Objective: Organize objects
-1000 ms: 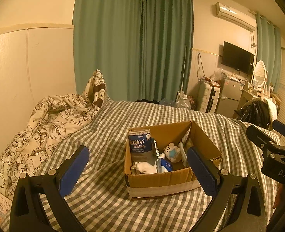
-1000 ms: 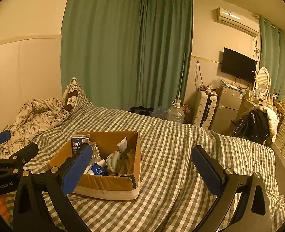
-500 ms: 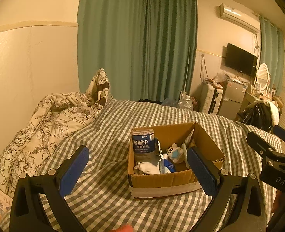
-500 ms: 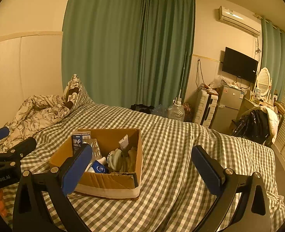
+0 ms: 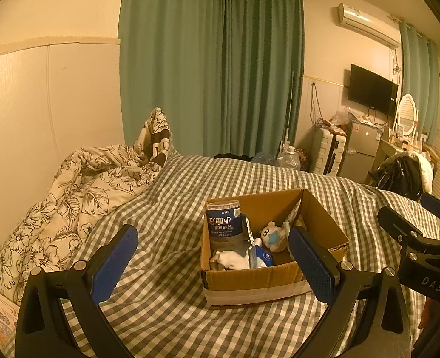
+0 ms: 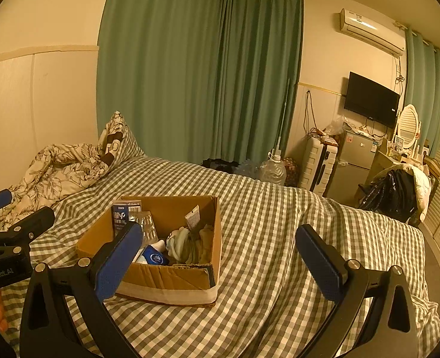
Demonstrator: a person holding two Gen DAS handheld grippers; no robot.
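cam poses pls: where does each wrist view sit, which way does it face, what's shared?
Left wrist: sits behind the open left gripper, faces across the checked bed at the cardboard box; right gripper at its right edge.
Right wrist: sits behind the open right gripper, further right, box lower left; left gripper at its left edge.
Shared: box, green curtains, TV.

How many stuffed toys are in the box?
1 that I can see: a small white plush toy lies inside the cardboard box, toward its right side, beside the blue-labelled canister. More could be hidden under the other things.
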